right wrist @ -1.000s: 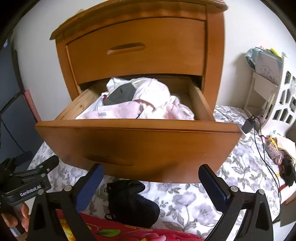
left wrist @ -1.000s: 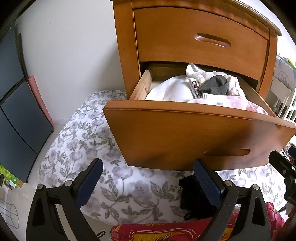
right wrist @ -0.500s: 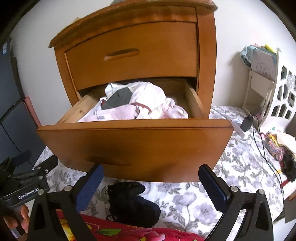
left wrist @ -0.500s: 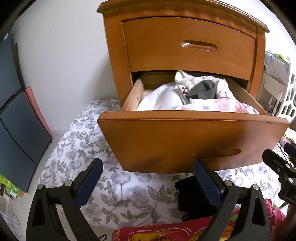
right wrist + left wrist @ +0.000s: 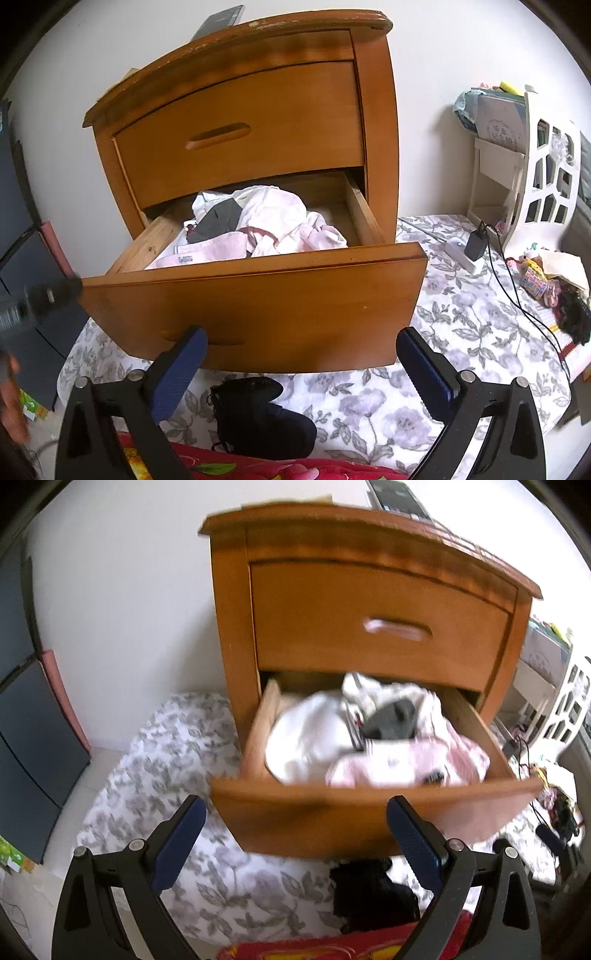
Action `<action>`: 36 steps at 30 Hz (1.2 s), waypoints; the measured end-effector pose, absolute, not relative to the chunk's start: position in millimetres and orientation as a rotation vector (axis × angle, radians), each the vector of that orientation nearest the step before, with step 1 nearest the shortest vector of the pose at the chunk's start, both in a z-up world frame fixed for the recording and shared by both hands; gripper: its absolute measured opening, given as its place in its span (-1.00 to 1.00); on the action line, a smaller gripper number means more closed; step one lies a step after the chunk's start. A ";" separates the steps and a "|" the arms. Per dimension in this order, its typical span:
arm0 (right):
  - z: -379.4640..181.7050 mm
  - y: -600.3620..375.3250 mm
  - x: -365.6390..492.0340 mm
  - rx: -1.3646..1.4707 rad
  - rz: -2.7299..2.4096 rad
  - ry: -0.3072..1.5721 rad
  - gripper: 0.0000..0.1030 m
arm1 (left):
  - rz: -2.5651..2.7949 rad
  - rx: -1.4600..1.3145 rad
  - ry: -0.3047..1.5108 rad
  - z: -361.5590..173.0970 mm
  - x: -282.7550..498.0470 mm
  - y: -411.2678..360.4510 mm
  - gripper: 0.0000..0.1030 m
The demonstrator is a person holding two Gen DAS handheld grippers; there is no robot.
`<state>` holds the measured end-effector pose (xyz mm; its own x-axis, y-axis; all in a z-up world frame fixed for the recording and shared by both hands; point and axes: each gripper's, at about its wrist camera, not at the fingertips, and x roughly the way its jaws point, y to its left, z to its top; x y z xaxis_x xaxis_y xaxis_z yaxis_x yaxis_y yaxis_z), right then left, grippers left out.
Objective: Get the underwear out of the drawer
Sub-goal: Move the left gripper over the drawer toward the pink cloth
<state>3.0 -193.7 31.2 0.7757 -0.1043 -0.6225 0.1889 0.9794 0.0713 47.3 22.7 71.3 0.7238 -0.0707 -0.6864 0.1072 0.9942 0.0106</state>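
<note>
The underwear (image 5: 218, 245) lay mixed in a soft pile inside the open drawer (image 5: 258, 295). Both tools, left tool (image 5: 295, 843) and right tool (image 5: 301, 369), were wide open and empty. A grab might have pulled up other clothes too.

Both wrist views look forward and slightly down at the wooden nightstand (image 5: 369, 602), near its pulled-out lower drawer (image 5: 258, 306), which fills mid-frame. The left view, blurred, faces it from the left; the right view faces it from the right. Both share the drawer's clothes, the floral bedspread (image 5: 406, 402) below, and a black item (image 5: 258, 417) at bottom centre.
</note>
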 end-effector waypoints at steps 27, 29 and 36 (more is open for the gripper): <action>24.6 -207.8 5.3 0.225 -0.135 0.691 1.00 | -0.261 0.076 1.245 28.2 183.1 -58.3 0.76; 23.6 -208.9 6.2 0.232 -0.133 0.696 1.00 | -0.258 0.103 1.253 22.7 187.6 -65.7 0.75; 19.5 -213.0 9.3 0.260 -0.125 0.716 1.00 | -0.281 0.117 1.294 3.4 200.7 -84.3 0.57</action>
